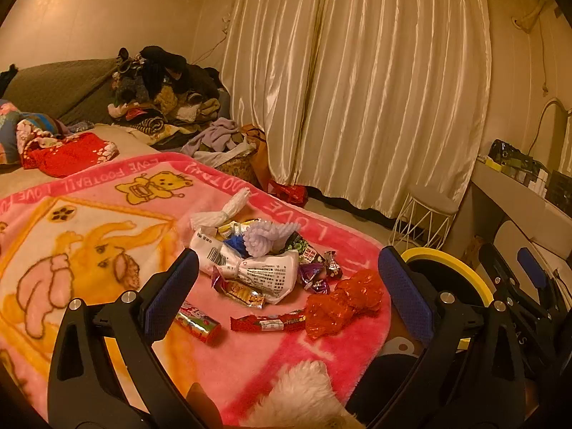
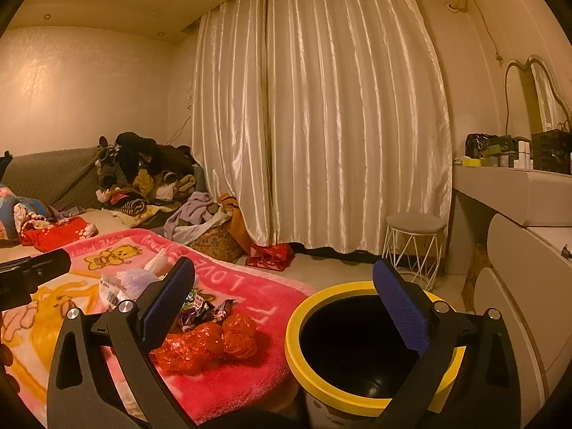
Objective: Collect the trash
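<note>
Both claws agape, red wrapper (image 1: pixel 341 302) near blanket edge (image 1: pixel 384 250), bin rim (image 2: pixel 296 325) beside

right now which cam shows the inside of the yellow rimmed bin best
The right wrist view: the bin sits just below the open right gripper, with its whole yellow rim and dark interior visible. The left wrist view catches only an arc of rim behind a finger of the left gripper.

— Any writing you can read?
— "LOVE FOOTBALL" runs along the border of the pink blanket (image 1: pixel 89 193).
— The wrappers?
— The white bag (image 1: pixel 264 273) has print, too small to read.
</note>
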Demonstrator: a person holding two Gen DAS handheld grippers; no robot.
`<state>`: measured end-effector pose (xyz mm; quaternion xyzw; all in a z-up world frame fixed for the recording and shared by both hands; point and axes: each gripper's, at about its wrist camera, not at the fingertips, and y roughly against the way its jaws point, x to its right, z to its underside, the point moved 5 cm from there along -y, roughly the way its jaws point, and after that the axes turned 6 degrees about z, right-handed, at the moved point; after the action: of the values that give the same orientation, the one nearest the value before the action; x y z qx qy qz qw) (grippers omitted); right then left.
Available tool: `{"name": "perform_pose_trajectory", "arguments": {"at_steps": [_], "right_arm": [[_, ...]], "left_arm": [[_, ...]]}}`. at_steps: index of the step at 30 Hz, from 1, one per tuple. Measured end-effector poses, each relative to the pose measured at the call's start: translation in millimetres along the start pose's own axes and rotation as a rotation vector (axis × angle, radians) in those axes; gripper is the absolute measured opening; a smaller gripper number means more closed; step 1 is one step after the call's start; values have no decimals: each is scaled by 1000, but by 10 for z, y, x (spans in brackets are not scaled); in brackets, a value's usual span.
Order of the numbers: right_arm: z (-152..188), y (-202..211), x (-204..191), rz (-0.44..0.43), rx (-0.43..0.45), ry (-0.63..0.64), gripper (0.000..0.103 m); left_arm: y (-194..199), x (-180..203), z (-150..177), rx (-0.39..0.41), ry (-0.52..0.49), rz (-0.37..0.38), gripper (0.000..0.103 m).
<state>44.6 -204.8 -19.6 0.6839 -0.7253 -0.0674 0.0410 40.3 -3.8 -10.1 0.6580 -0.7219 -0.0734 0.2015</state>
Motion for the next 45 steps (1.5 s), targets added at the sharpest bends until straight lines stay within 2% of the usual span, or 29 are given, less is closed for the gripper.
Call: {"name": "perform_pose_trajectory", "arguments": {"at_steps": [25, 34, 39, 45], "right_arm": [[-29, 11, -10, -1, 5, 1, 97], [-6, -3, -4, -3, -11, 1, 97], [92, -89, -53, -31, -48, 15, 97], [147, -158, -184, -79, -73, 43, 97]], "left_arm": [[-2, 38, 13, -8, 4, 4, 92], [-44, 38, 91, -30, 9, 26, 92], [-112, -30, 132, -63, 33, 35, 92], [-145, -205, 123, -61, 67, 17, 92]]}}
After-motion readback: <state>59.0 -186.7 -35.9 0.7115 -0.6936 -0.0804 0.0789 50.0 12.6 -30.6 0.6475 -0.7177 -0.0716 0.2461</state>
